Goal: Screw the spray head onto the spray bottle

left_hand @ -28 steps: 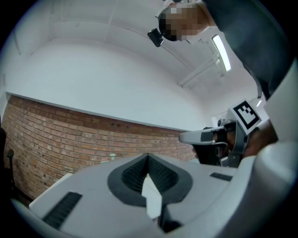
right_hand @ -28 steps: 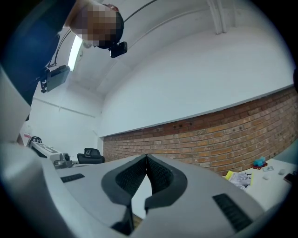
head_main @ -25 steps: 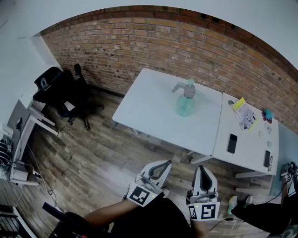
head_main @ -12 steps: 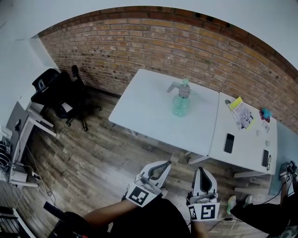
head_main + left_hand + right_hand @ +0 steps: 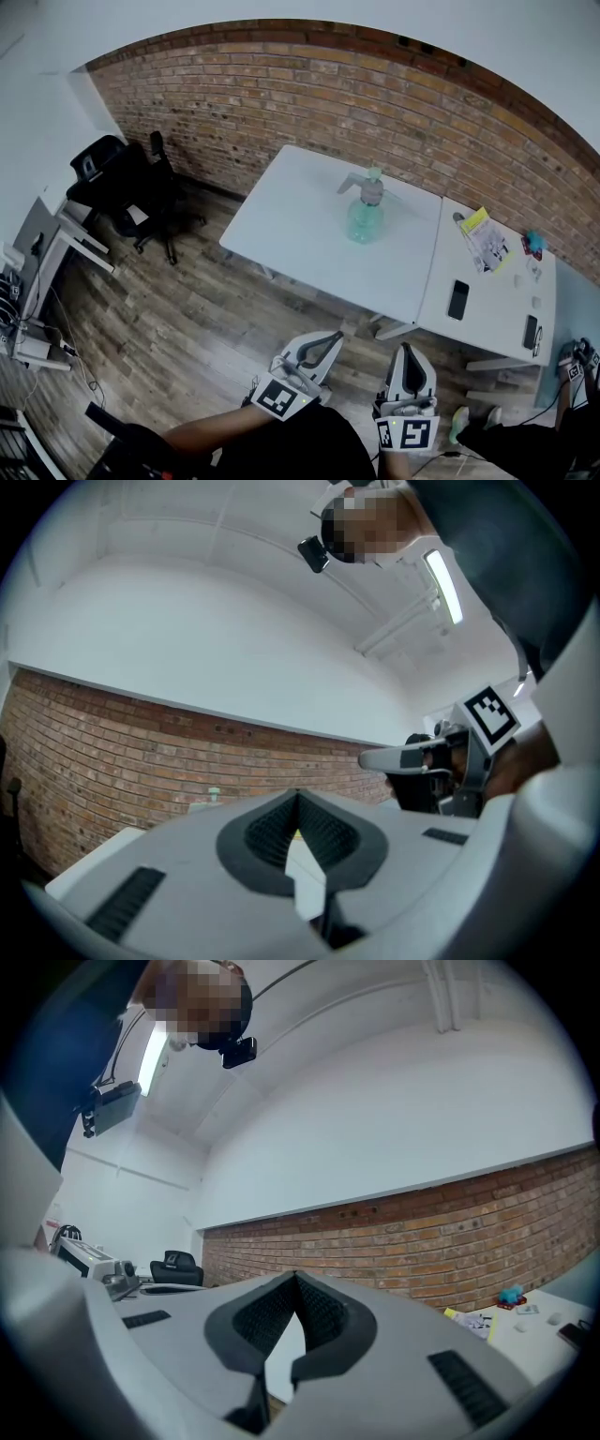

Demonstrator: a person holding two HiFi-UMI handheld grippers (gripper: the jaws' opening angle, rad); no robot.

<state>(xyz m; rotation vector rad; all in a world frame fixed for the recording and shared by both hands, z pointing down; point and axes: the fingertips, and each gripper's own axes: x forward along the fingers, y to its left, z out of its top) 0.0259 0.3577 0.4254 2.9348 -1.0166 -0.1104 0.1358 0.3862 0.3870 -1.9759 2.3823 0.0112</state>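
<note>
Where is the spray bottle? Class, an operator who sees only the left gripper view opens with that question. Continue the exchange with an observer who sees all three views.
Observer: The head view shows the spray bottle standing upright on the white table, well ahead of both grippers.
Operator: Is the spray head on it?
Observer: The spray head sits on the bottle's neck. I cannot tell whether it is screwed tight.
Operator: My left gripper is shut and empty. What about the right one?
Observer: Its own view shows the right gripper shut, with nothing between its jaws.
</note>
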